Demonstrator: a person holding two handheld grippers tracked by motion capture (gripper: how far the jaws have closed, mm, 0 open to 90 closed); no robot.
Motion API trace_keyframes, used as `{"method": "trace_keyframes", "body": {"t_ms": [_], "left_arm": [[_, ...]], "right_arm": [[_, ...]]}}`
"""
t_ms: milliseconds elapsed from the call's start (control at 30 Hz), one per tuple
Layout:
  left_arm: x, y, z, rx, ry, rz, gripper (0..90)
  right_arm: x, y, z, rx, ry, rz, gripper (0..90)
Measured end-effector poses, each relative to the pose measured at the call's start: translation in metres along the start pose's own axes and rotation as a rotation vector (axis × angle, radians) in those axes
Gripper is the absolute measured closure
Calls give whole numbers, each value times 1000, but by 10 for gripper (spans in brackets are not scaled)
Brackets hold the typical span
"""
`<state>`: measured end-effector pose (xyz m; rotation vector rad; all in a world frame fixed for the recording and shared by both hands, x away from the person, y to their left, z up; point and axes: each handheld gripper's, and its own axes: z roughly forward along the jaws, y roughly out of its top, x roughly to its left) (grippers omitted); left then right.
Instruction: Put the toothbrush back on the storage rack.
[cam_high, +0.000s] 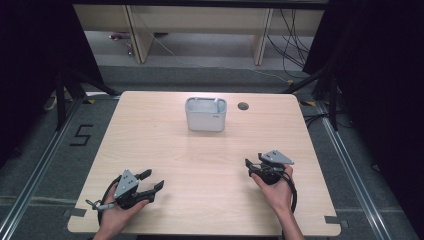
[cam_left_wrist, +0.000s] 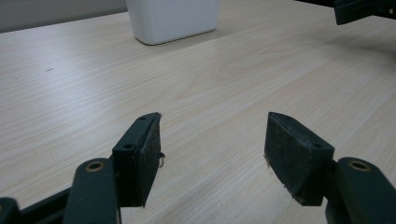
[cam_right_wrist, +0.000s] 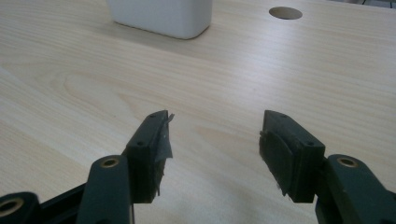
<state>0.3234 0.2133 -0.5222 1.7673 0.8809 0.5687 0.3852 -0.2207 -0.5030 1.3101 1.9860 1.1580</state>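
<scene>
Your left gripper (cam_high: 148, 182) rests low at the near left corner of the pale wood-grain tabletop (cam_high: 165, 145), held in your left hand (cam_high: 117, 212). Its fingers (cam_left_wrist: 142, 156) stand wide apart with nothing between them. In the left gripper view they point up the tabletop and a little to the right.

The white, round-cornered plastic tub (cam_high: 206, 114) stands upright near the far edge, about midway across the tabletop and well apart from both grippers. From the left fingers it lies ahead and to the right. Its long axis runs across the tabletop, so a broad side wall faces you. What it holds, if anything, cannot be told from here.

Your right gripper (cam_high: 252, 167) sits at the near right, in your right hand (cam_high: 277, 192). Its fingers (cam_right_wrist: 149, 151) are likewise spread wide and empty. From them the tub (cam_right_wrist: 161, 16) lies ahead and to the left, with a small round hole in the tabletop (cam_right_wrist: 285, 12) further right. The right gripper looks the nearer of the two, so the reach probably falls to it, going forward and leftward.
</scene>
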Motion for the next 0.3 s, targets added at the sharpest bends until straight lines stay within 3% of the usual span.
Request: {"method": "trace_keyframes", "body": {"t_ms": [67,133,167,200,233,300], "left_arm": [[0,0,0,1,0,1,358],[0,0,0,1,0,2,358],[0,0,0,1,0,2,358],[0,0,0,0,0,0,358],[0,0,0,1,1,1,358],[0,0,0,-1,0,0,359]], "right_arm": [[0,-4,0,-16,4,8,432],[-3,-6,-2,-15,-5,-35,432],[-2,-7,-1,-12,-12,-17,432],[-2,-8,-1,-16,-20,-33,433],[-2,-9,-3,-10,21,-13,433],[0,-9,-3,-22,-1,-9,433]]}}
